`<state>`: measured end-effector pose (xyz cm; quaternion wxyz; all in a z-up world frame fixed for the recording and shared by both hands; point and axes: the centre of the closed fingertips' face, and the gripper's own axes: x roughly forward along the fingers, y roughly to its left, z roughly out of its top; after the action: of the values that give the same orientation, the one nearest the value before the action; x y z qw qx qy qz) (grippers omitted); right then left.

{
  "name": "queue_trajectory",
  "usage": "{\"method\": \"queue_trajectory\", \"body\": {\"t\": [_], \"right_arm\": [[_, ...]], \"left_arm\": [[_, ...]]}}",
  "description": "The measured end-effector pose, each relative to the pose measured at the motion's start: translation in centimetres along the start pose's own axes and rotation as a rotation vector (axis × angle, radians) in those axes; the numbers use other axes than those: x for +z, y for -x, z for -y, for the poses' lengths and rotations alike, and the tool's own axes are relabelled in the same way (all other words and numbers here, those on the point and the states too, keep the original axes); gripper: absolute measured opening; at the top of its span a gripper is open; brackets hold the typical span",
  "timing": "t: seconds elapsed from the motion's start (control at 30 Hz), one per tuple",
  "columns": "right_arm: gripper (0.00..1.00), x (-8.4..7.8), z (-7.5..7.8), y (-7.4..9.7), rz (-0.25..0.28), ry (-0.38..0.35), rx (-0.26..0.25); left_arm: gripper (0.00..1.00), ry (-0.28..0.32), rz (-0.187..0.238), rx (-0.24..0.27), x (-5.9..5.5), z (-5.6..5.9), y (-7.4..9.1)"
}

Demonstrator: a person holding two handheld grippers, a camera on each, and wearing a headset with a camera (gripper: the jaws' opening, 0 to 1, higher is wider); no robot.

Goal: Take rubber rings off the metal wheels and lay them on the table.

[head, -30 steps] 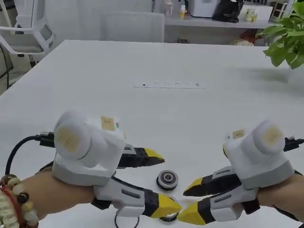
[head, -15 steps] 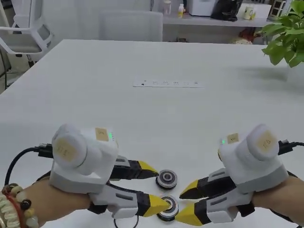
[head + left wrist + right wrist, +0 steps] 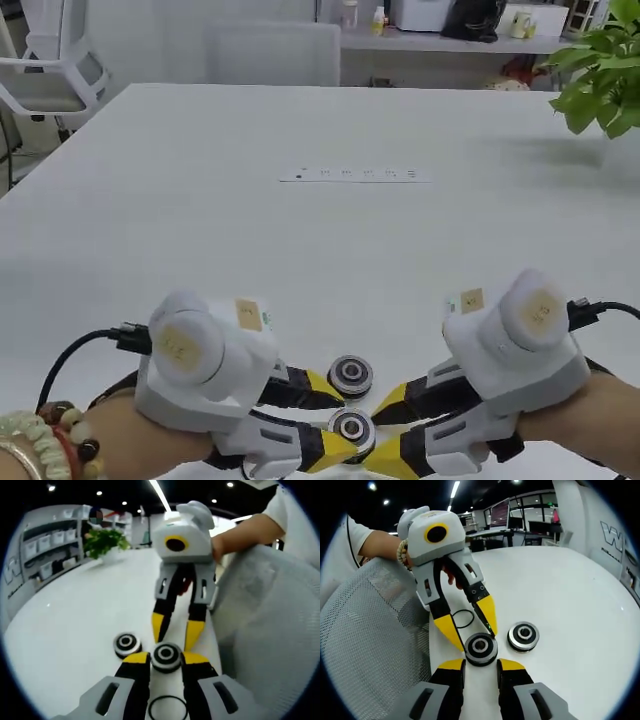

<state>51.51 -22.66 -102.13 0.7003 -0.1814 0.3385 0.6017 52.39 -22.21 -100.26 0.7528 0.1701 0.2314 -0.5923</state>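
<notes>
— Where does it stand?

— The near wheel (image 3: 351, 428) lies flat on the table (image 3: 320, 250), close to the near edge. The left gripper (image 3: 165, 660) looks clenched on it, a yellow tip on either side. The right gripper (image 3: 481, 665) faces it with jaws released, tips right at the wheel's rim. The far wheel (image 3: 351, 373) sits just beyond, and a loose ring (image 3: 167, 709) lies under the left gripper.

— What could go wrong?

— I'd say the grip is only at the very tips on a round, smooth part. A pull on the black outer ring could squirt the wheel free, into the far wheel or off the near edge. The right tips could also catch metal, not rubber, and drag the whole wheel.

— And compared with half a second ago?

— Then only the left gripper's nearer tip met the wheel, and the right tips stood off. Now both grippers have closed in on it.
</notes>
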Motion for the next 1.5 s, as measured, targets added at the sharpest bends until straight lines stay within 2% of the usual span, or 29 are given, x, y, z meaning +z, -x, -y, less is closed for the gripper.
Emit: {"method": "queue_trajectory", "body": {"t": [0.33,0.43,0.5,0.57,0.7,0.87,1.37,1.43,1.47,1.5], "right_arm": [[0.20,0.08,0.08,-0.02,0.000,0.015,-0.007],[0.20,0.08,0.07,-0.02,0.000,0.017,-0.008],[0.19,0.07,0.12,-0.02,-0.001,0.020,-0.011],[0.19,0.07,0.14,-0.03,-0.002,0.020,-0.012],[0.20,-0.01,0.15,-0.08,-0.007,0.026,-0.014],[0.19,-0.01,0.16,-0.19,-0.010,0.045,-0.019],[0.11,-0.42,0.22,0.06,-0.031,0.069,-0.024],[0.04,-0.55,0.36,0.20,-0.040,0.078,-0.031],[0.00,-0.28,0.79,0.25,-0.022,0.091,-0.056],[0.00,-0.63,0.51,0.21,-0.040,0.073,-0.040]], "left_arm": [[0.25,0.017,0.014,0.005,0.31,-0.03,-0.17],[0.20,0.019,0.016,0.012,0.32,-0.27,-0.07],[0.15,0.025,0.017,0.000,0.28,-0.02,-0.06],[0.14,-0.013,0.012,-0.001,0.26,0.26,-0.19],[0.15,-0.002,0.010,0.002,0.30,0.13,-0.29],[0.15,-0.032,0.008,0.002,0.29,0.18,-0.33],[0.14,-0.036,0.016,0.006,0.29,0.14,-0.29],[0.14,-0.036,0.016,0.008,0.26,0.11,-0.27],[0.14,-0.035,0.016,0.008,0.26,0.10,-0.27],[0.14,-0.037,0.017,0.009,0.27,0.09,-0.27]]}}
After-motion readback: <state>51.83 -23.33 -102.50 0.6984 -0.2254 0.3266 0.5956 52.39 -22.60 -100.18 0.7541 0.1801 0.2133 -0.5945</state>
